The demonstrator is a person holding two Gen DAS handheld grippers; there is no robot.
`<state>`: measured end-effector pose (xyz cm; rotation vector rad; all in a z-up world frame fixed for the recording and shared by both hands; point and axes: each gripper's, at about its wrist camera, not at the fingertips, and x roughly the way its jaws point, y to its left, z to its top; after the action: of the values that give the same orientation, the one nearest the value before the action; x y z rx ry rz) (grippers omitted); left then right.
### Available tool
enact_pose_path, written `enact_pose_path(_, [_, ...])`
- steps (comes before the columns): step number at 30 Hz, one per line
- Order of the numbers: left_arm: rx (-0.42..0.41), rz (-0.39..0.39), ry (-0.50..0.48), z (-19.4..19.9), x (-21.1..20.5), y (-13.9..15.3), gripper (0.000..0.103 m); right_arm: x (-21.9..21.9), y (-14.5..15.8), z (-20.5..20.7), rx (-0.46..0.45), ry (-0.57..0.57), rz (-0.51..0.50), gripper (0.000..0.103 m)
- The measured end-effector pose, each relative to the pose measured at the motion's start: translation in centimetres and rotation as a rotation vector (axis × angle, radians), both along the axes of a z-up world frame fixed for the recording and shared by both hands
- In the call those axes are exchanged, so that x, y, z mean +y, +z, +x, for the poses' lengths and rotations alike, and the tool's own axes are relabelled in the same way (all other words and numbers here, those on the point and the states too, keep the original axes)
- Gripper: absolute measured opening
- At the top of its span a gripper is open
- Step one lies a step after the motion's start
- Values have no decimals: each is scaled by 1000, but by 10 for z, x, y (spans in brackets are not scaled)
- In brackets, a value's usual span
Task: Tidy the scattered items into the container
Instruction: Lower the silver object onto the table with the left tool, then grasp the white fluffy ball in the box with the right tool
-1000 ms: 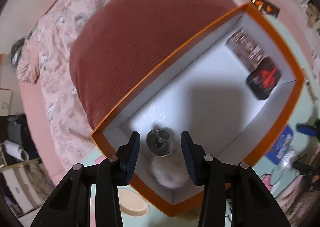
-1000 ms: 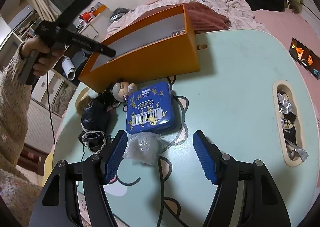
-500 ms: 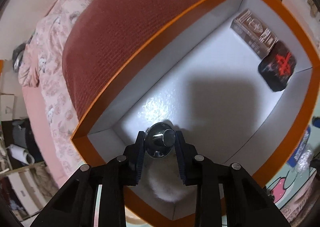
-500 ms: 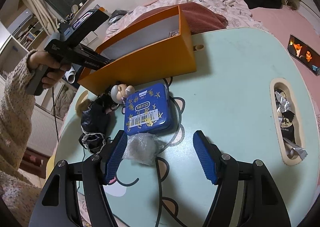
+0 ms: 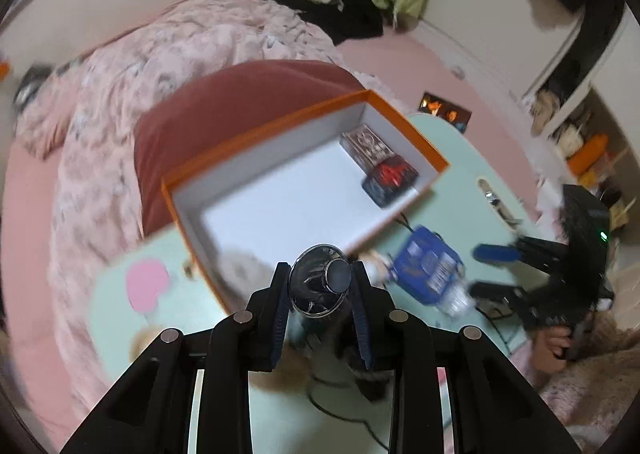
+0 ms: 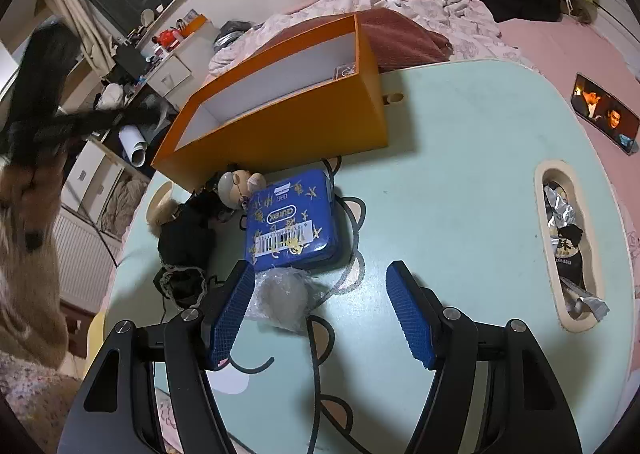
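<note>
Grip first: your left gripper [image 5: 320, 286] pinches the chrome knob [image 5: 320, 281] for carrying (box [image 5: 400, 126] lies beyond); right gripper [image 6: 320, 304] stands spread, wrapped ball [image 6: 282, 300] beside its left pad.

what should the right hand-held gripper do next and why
Probably ease the right hand-held gripper forward and left, then close on the small plastic-wrapped bundle. The jaws stand open, the bundle lies on the table beside the left pad, outside the orange box.
</note>
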<state>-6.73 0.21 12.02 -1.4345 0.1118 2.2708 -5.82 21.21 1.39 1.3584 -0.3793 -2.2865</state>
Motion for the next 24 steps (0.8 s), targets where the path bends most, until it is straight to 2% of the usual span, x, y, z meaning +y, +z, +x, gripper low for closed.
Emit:
enact_pose_path(5, [2, 75, 101, 41, -24, -38, 27, -3, 4, -2, 8, 2, 9, 69])
enact_pose_path(9, [-37, 81, 180, 68, -31, -71, 27, -4, 11, -8, 23, -3, 12, 69])
enact_pose_path(13, [12, 52, 222, 84, -28, -85, 27, -7, 20, -24, 17, 7, -10, 69])
enact_pose_path(19, [94, 38, 226, 83, -14, -95, 28, -32, 43, -41, 76, 42, -14, 69])
enact_pose_path(20, [119, 27, 231, 83, -13, -95, 30, -37, 45, -43, 80, 47, -22, 69])
enact_pose_path(22, [156, 16, 244, 86, -12, -96, 46, -47, 52, -49, 88, 64, -35, 69])
enact_pose_path(23, [170, 19, 259, 88, -12, -96, 59, -53, 56, -53, 93, 76, -37, 69])
enact_pose_path(24, [182, 33, 272, 91, -13, -96, 62, -58, 59, -55, 97, 88, -39, 69])
